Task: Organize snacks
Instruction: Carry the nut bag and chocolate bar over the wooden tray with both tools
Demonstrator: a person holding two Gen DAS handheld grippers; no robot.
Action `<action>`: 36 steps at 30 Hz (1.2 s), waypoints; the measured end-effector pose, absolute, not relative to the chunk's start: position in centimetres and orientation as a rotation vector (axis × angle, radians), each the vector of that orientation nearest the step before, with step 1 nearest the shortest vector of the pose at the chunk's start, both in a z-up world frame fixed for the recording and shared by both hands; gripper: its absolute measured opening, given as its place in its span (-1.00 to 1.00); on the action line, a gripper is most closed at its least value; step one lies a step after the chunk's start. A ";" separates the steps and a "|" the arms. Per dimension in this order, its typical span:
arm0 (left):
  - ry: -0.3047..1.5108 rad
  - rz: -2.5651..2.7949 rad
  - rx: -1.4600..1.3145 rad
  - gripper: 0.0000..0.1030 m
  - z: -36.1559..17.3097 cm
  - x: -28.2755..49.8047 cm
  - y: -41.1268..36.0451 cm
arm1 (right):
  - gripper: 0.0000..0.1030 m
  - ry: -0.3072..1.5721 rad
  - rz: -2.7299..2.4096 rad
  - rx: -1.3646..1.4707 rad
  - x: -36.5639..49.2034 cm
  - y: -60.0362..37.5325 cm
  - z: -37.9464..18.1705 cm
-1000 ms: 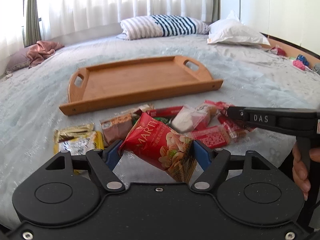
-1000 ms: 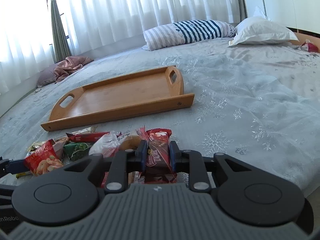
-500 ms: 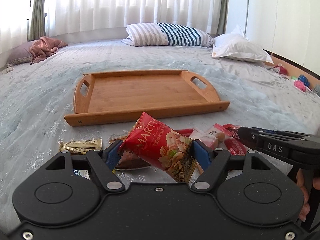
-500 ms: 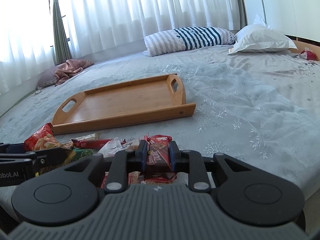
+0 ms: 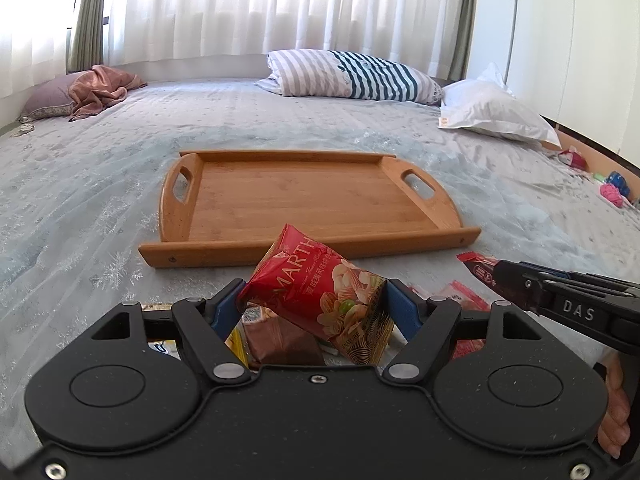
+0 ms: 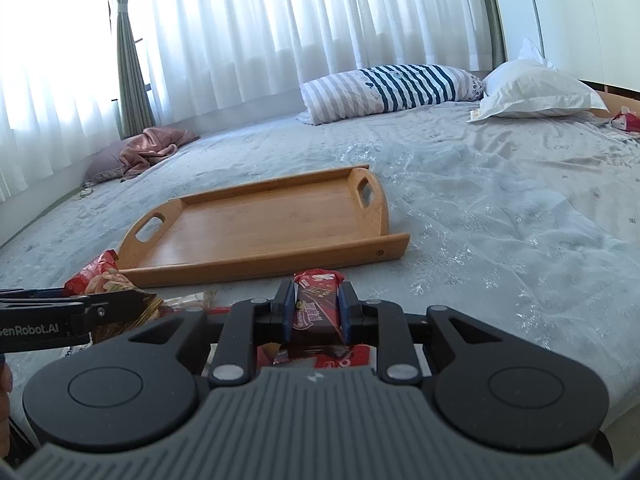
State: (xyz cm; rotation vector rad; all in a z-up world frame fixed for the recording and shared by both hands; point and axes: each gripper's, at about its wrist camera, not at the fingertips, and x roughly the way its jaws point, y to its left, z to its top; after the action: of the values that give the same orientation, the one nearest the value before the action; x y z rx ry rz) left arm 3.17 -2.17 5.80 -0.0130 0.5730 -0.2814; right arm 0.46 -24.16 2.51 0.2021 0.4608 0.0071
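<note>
I have the red nut packet (image 5: pixel 320 300) clamped between the blue pads of my left tool (image 5: pixel 316 304), jaws about half spread around its bulk, and it hangs tilted above the bed, clear of the pile. In my right tool (image 6: pixel 314 310) a slim dark-red snack bar (image 6: pixel 316 300) stands upright, pinched with the jaws nearly together. Beneath both tools the rest of the snacks (image 5: pixel 276 340) lie loose on the grey bedspread (image 5: pixel 100 200), among them a brown wrapper and some red ones. Just beyond them sits the wooden tray (image 5: pixel 304 196), its near rim facing me and its two handle cut-outs at either end. At the far side of the bed I see a striped pillow (image 5: pixel 352 76), a white pillow (image 5: pixel 492 112) and a crumpled pink cloth (image 5: pixel 100 92) under the white curtains (image 5: pixel 280 8).
</note>
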 end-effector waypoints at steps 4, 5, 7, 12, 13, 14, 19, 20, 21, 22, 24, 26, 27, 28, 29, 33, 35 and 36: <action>0.576 -0.280 -0.023 0.43 6.0 3.8 -2.1 | -0.48 0.445 0.021 0.197 0.7 -23.9 3.1; 0.576 -0.280 -0.027 0.43 6.1 4.0 -2.0 | -0.48 0.442 0.024 0.197 0.7 -23.9 3.2; 0.574 -0.281 -0.029 0.43 6.2 4.2 -2.0 | -0.48 0.439 0.032 0.199 1.0 -23.8 3.4; 0.564 -0.277 -0.027 0.43 6.5 4.8 -2.2 | -0.48 0.425 0.047 0.195 1.5 -23.6 3.9; 0.563 -0.276 -0.030 0.43 6.6 5.0 -2.2 | -0.48 0.424 0.050 0.194 1.6 -23.6 4.0; 0.564 -0.277 -0.033 0.43 6.6 5.2 -2.2 | -0.48 0.423 0.053 0.195 1.7 -23.6 4.1; 0.572 -0.281 -0.051 0.43 6.9 6.2 -2.3 | -0.48 0.418 0.062 0.201 2.1 -23.8 4.2; 0.572 -0.280 -0.052 0.43 6.9 6.4 -2.3 | -0.48 0.415 0.062 0.201 2.2 -23.9 4.3; 0.573 -0.279 -0.052 0.43 7.0 6.6 -2.3 | -0.48 0.413 0.063 0.202 2.3 -23.9 4.4; 0.574 -0.279 -0.051 0.43 7.0 6.7 -2.4 | -0.48 0.412 0.065 0.205 2.4 -24.0 4.5; 0.579 -0.280 -0.053 0.43 7.2 7.2 -2.5 | -0.48 0.410 0.073 0.210 2.8 -24.3 4.7; 0.593 -0.289 -0.061 0.43 7.4 7.9 -2.5 | -0.48 0.408 0.078 0.214 3.4 -24.5 5.0; 0.603 -0.296 -0.068 0.43 7.6 8.4 -2.4 | -0.48 0.408 0.080 0.216 3.8 -24.7 5.2; 0.611 -0.302 -0.078 0.43 7.7 8.8 -2.4 | -0.48 0.408 0.083 0.219 4.2 -24.9 5.3; 0.619 -0.306 -0.086 0.43 7.9 9.3 -2.4 | -0.48 0.410 0.085 0.222 4.6 -25.0 5.5; 0.646 -0.324 -0.099 0.43 8.6 11.9 -2.6 | -0.48 0.418 0.094 0.202 7.1 -25.5 6.2; 0.679 -0.348 -0.104 0.43 8.7 13.8 -3.0 | -0.48 0.425 0.098 0.175 9.0 -25.5 6.6; 0.695 -0.350 -0.111 0.43 8.7 14.8 -3.1 | -0.48 0.430 0.098 0.169 10.0 -25.6 6.7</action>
State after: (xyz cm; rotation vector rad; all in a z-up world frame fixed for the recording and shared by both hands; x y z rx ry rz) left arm 14.77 -3.14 8.69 -0.1114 0.6952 -0.3496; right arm 10.03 -25.58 6.72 0.1693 0.4297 0.0982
